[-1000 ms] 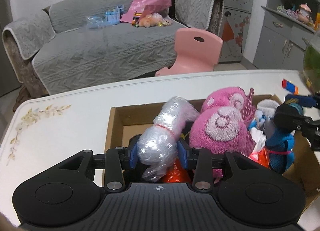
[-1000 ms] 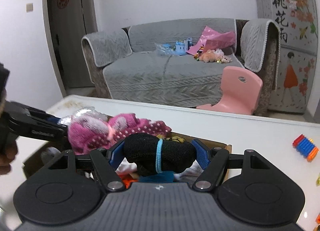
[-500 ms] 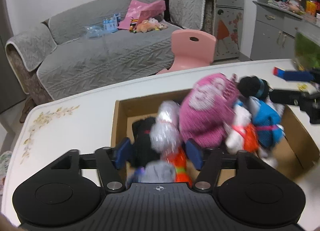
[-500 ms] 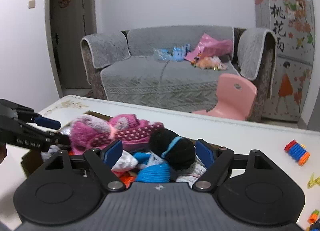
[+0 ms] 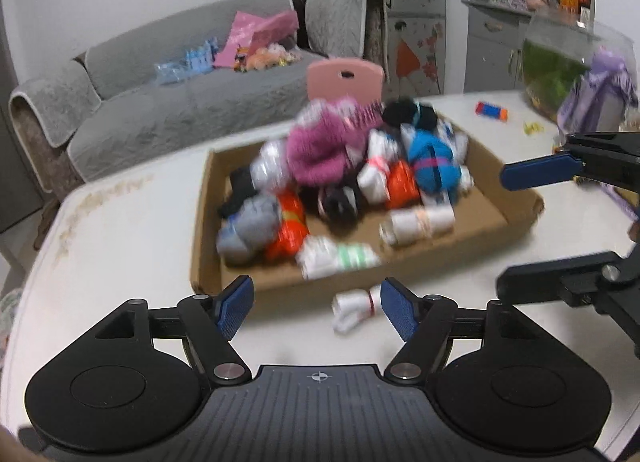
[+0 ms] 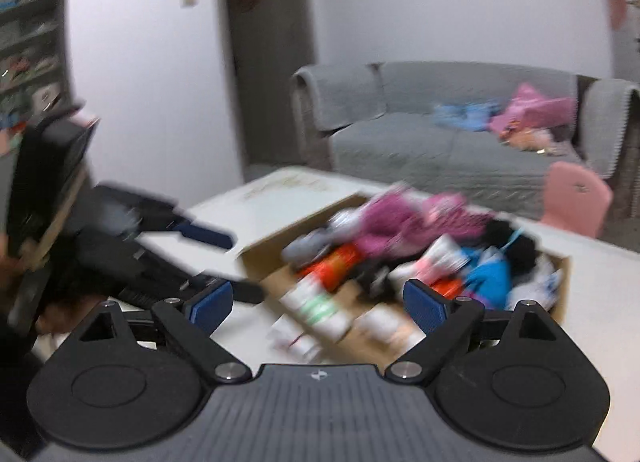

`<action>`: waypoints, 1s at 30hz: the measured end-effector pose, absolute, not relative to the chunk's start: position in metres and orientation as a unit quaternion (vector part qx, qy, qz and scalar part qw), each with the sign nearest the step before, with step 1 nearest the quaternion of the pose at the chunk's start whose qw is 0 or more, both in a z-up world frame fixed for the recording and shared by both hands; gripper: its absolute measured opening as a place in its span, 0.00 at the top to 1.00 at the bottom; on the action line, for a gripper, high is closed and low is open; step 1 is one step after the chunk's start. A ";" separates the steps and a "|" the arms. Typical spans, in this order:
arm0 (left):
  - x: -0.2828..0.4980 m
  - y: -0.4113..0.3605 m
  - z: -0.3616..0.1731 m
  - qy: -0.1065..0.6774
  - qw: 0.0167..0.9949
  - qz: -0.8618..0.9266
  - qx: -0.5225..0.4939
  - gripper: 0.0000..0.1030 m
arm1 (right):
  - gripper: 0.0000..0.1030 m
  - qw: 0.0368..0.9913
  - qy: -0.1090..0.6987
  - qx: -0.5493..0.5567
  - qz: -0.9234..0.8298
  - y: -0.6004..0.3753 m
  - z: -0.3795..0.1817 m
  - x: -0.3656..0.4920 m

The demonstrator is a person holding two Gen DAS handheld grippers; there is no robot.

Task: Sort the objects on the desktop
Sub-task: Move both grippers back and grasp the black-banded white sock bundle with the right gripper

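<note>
Grey sofa (image 5: 192, 101), pink chair (image 5: 344, 79).

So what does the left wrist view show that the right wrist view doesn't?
Only the left wrist view shows the blue-and-orange toy on the table and the fish tank. Only the right wrist view shows the doorway. Both show the cardboard box of rolled socks, the sofa, and both hand-held grippers open: left, right.
</note>
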State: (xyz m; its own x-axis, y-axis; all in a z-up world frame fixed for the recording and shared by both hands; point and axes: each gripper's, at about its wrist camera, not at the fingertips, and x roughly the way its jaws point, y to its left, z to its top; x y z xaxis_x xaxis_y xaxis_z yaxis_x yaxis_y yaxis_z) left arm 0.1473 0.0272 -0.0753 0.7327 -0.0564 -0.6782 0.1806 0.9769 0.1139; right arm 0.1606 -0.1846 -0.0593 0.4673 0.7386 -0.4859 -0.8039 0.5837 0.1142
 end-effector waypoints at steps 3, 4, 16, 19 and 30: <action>0.143 0.022 -0.091 0.378 0.920 -0.067 0.075 0.27 | 0.12 0.861 0.268 -0.052 0.429 -0.191 -0.069 0.149; 0.143 0.017 -0.096 0.378 0.921 -0.064 0.076 0.27 | 0.11 0.867 0.268 -0.045 0.418 -0.194 -0.073 0.145; 0.151 -0.012 -0.123 0.380 0.919 -0.082 0.072 0.30 | 0.07 0.893 0.280 0.021 0.351 -0.226 -0.098 0.128; 0.154 -0.012 -0.128 0.385 0.917 -0.085 0.065 0.30 | 0.07 0.896 0.281 0.016 0.344 -0.227 -0.100 0.128; 0.163 0.001 -0.140 0.390 0.918 -0.069 0.030 0.20 | 0.06 0.868 0.275 -0.077 0.405 -0.209 -0.123 0.065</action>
State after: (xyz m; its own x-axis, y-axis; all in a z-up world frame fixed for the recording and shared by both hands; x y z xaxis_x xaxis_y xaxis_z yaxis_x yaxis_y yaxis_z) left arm 0.1626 0.0011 -0.1402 0.6859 -0.1021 -0.7205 0.1494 0.9888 0.0021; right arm 0.0650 -0.2088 -0.1228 0.5198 0.6617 -0.5403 -0.7462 0.6596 0.0899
